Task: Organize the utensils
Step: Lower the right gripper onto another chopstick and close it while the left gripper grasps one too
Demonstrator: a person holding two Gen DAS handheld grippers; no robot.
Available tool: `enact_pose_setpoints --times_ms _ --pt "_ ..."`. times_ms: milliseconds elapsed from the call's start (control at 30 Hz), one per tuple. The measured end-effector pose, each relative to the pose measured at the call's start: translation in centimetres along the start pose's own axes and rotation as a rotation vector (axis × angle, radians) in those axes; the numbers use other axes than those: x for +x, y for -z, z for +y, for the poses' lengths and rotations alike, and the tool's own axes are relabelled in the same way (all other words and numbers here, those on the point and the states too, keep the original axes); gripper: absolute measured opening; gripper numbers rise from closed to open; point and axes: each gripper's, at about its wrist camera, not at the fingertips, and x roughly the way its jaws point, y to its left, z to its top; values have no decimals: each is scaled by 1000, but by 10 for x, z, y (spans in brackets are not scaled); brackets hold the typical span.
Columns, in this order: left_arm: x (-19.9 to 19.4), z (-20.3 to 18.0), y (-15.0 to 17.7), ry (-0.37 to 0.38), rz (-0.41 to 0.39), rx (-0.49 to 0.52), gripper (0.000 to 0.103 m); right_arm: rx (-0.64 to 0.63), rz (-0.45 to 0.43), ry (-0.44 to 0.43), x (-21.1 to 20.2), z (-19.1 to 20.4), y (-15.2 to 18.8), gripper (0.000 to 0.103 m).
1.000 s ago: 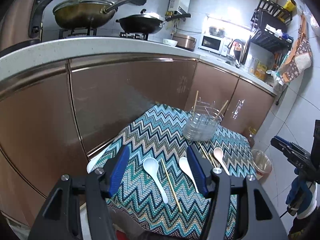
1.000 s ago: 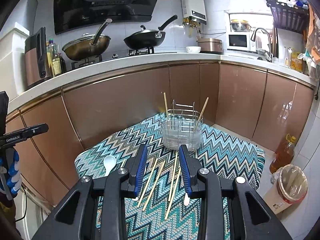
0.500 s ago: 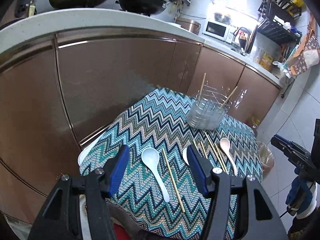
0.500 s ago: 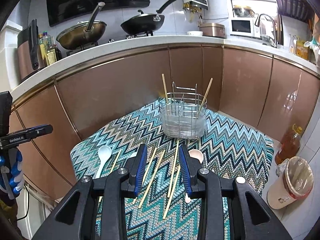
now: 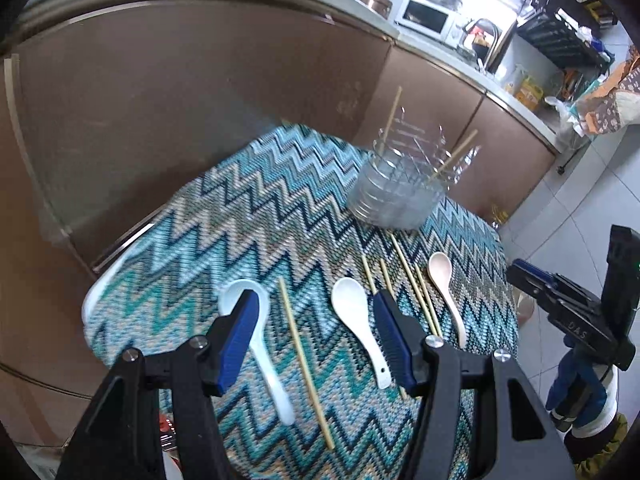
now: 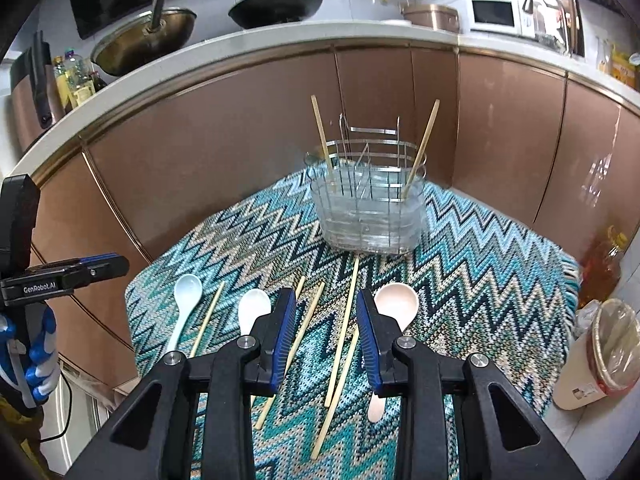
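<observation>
On the zigzag-patterned worktop [image 6: 480,240], chopsticks [image 6: 344,320] and three spoons lie loose in the lower middle of both views, well apart from the wire basket [image 6: 366,208] in the upper middle, where two chopsticks already stand upright. The left hand-held gripper [image 5: 314,332] hangs half open and empty over a white spoon [image 5: 356,312] and one chopstick. The right hand-held gripper [image 6: 326,336], narrower and closing, holds nothing, aimed at the chopsticks, probably to pick one.

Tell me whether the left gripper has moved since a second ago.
Yes. The left gripper has come down toward the table: the wire basket and spoons loom larger, and the stove pans have left the view's top.
</observation>
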Motion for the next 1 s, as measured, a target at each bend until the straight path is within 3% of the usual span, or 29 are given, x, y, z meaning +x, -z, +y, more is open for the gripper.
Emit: enact_pose_setpoints --times_ms 233,467,700,1000 --pt "52 -17 -16 52 95 12 57 14 97 -35 49 -16 -4 23" --pt "119 -32 -44 120 255 -29 51 34 199 -87 101 -24 -16 16" --pt "182 -42 -49 118 391 -66 35 37 289 -79 151 -32 -22 14" --pt "218 -52 -48 120 462 -78 17 33 345 -61 181 -41 -23 13"
